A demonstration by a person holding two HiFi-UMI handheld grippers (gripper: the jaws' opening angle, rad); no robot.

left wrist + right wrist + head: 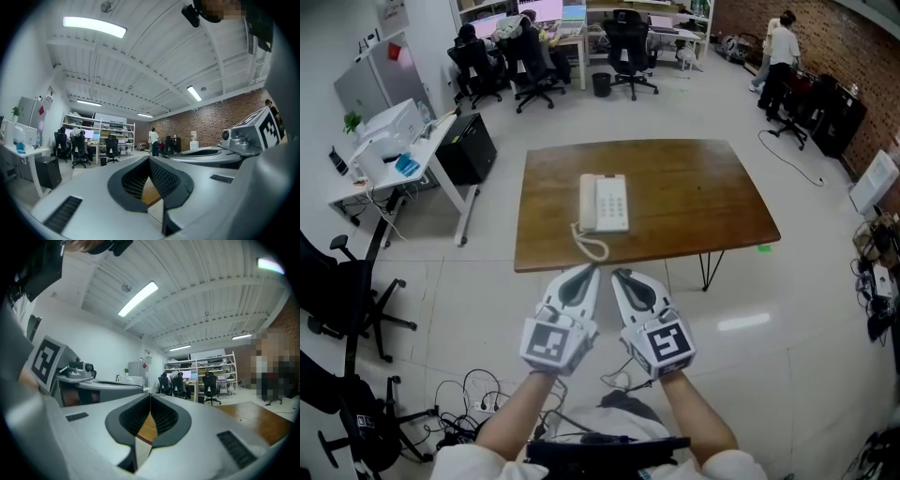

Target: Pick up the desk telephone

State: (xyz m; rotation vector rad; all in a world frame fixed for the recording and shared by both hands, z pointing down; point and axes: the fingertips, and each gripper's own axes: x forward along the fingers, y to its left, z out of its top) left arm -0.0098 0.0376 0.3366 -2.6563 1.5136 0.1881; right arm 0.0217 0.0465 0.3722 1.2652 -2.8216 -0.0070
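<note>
Left gripper [590, 271] and right gripper [618, 275] were pressed together, empty, near the telephone [604, 202]. Unopened, they might shove it off the table [694, 197].

right claw [149, 398]: jaws together, nothing between | wooden table [255, 414] ahead

Desk telephone [604, 202] on table [694, 202], cord [592, 246] seemingly reaching near edge, left gripper [588, 271] beside right gripper [620, 275] before that edge
</note>
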